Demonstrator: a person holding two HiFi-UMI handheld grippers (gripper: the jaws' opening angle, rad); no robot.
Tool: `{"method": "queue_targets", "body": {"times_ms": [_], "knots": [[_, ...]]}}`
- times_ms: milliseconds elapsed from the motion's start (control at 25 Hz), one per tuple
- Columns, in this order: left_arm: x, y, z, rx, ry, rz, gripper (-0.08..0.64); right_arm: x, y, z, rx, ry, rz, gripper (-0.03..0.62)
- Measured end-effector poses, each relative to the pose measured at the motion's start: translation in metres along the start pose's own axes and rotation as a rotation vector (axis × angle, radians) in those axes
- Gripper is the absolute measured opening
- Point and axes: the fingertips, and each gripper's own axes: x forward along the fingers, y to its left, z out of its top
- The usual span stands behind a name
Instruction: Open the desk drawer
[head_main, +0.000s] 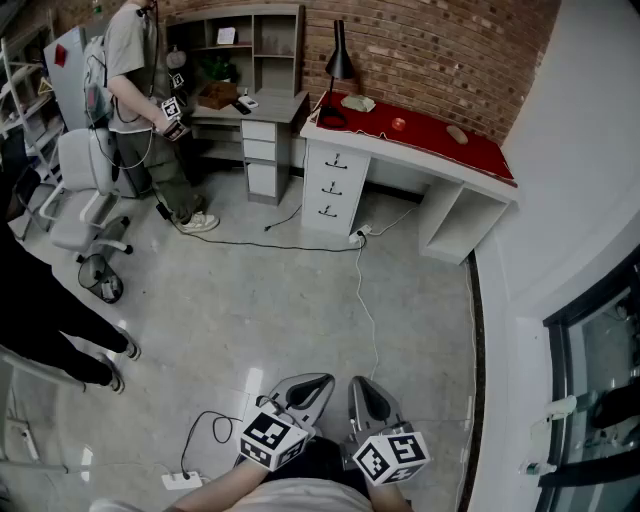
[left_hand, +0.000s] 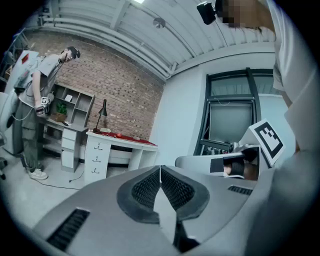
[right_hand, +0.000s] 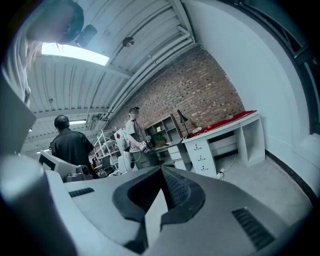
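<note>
A white desk (head_main: 470, 170) with a red mat stands against the brick wall, far across the floor. Its drawer unit (head_main: 335, 185) has three closed drawers with dark handles. The same drawers (left_hand: 97, 157) show small in the left gripper view, and the drawers (right_hand: 200, 156) show small in the right gripper view. My left gripper (head_main: 308, 388) and right gripper (head_main: 366, 394) hover side by side low in the head view, close to my body. Both are shut with nothing between the jaws, as the left gripper (left_hand: 160, 168) and right gripper (right_hand: 161, 169) show in their own views.
A black lamp (head_main: 338, 70) stands on the desk's left end. A cable (head_main: 365, 300) runs over the floor from the desk towards me, and a power strip (head_main: 182, 481) lies at my left. A person (head_main: 140, 100) holding grippers, an office chair (head_main: 85, 190) and a shelved desk (head_main: 255, 100) stand at the left.
</note>
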Motion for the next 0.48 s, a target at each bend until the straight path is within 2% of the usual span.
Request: {"method": "queue_targets", "body": {"times_ms": [200,480], "knots": [[0.001,-0.001,0.005,0.003,-0.007,0.017,0.014,-0.005,-0.003,-0.001,-0.016,0.0,-0.004,0.015],[0.008,-0.012,0.005,0.025,-0.016,-0.018,0.014,-0.014,-0.015,0.01,0.002,-0.054,-0.025,0.015]]}}
